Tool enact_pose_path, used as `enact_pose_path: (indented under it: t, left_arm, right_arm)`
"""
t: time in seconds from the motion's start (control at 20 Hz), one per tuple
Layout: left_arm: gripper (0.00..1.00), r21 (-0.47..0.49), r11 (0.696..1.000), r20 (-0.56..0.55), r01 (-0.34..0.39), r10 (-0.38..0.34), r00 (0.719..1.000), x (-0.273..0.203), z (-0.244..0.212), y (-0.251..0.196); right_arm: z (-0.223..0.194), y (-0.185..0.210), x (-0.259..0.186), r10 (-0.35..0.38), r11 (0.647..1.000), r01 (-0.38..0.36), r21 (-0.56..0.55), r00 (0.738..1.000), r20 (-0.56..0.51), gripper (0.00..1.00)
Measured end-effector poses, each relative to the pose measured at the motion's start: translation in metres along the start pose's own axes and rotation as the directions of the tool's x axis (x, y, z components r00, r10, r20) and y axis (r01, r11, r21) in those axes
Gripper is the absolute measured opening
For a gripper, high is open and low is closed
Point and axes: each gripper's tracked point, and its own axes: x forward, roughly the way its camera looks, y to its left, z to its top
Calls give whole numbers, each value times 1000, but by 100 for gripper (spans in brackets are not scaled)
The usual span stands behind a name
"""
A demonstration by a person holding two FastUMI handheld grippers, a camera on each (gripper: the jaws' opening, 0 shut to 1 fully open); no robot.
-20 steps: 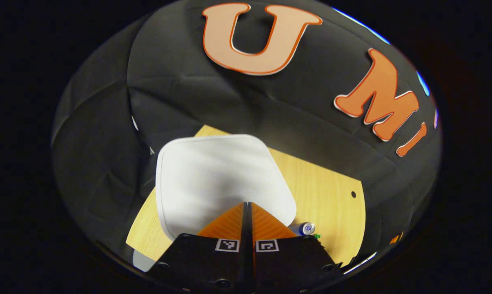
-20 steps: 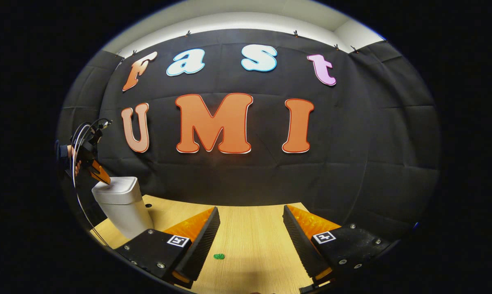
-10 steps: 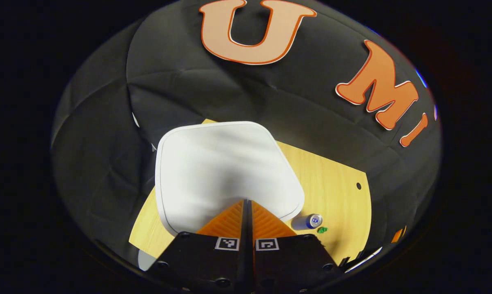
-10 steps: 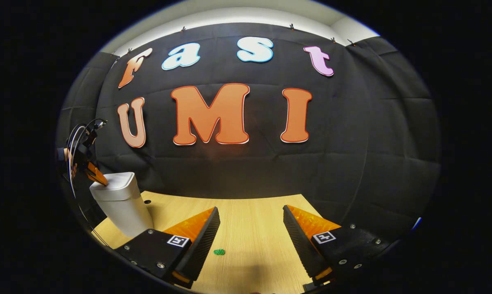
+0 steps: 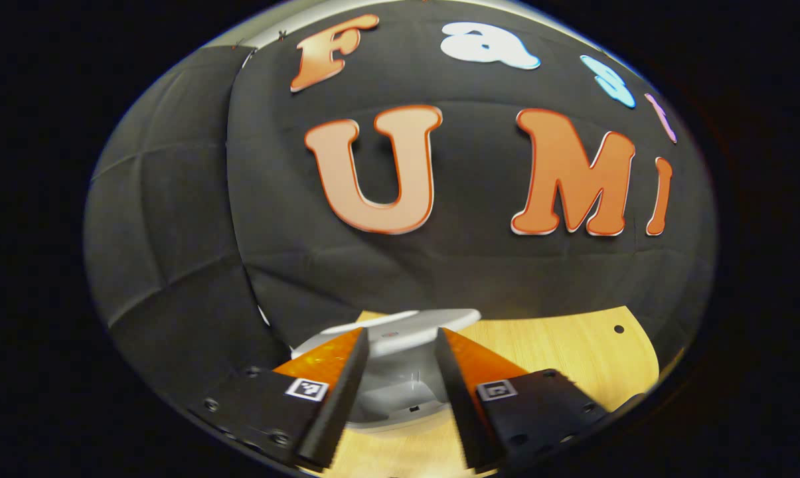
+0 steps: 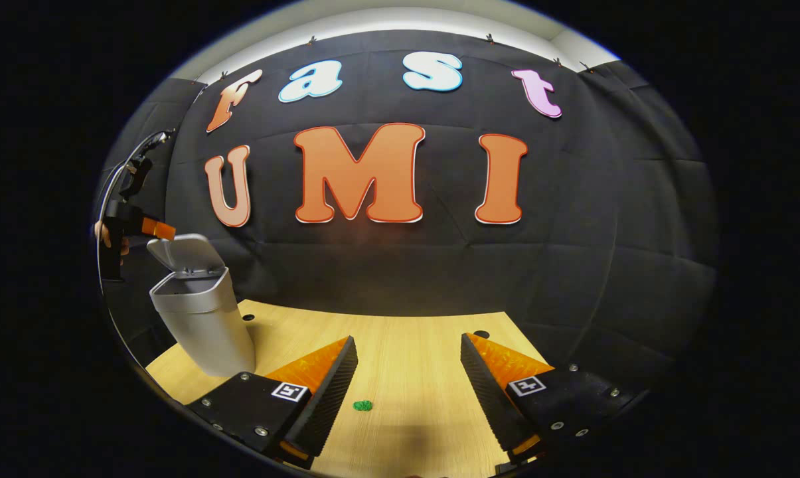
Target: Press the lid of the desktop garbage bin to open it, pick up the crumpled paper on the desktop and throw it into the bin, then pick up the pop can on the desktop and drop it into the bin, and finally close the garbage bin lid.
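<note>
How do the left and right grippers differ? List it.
The left gripper is up at the bin, level with its raised lid; the right gripper is low over the table, away from the bin. The left gripper frames the lid between its fingers; the right gripper frames a green scrap on the table. Both are open.
</note>
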Motion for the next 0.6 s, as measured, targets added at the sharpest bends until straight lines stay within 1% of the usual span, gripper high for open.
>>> enact_pose_path:
  t: [0.05,0.1,0.15,0.2,0.3,0.35,0.5,0.6]
  left_arm:
    - [88,4,1000,29,1,-1,1000,-12,4,-7]
    - [96,7,1000,64,17,-17,998,-26,11,-16]
    - [96,5,1000,101,23,-23,995,-45,15,-21]
    - [96,1,999,155,37,-36,987,-59,25,-30]
    - [94,-15,999,240,45,-40,970,-88,41,-46]
    - [93,-21,998,264,55,-48,963,-102,42,-54]
    - [94,-34,995,312,90,-75,947,-141,49,-76]
    - [93,-34,995,327,96,-80,942,-160,47,-83]
  right_arm:
    - [-2,3,5,10,1000,-10,6,1000,-4,94]
    - [-5,7,10,20,1000,-20,7,1000,-4,94]
    - [-8,10,15,28,1000,-28,3,1000,-1,94]
    - [-11,13,20,36,999,-36,-5,999,0,94]
    - [-19,19,32,52,998,-52,-23,999,-4,94]
    - [-24,22,38,60,998,-61,-33,998,-7,94]
    - [-45,33,54,94,994,-95,-63,995,-21,94]
    - [-63,43,65,122,989,-125,-73,992,-37,94]
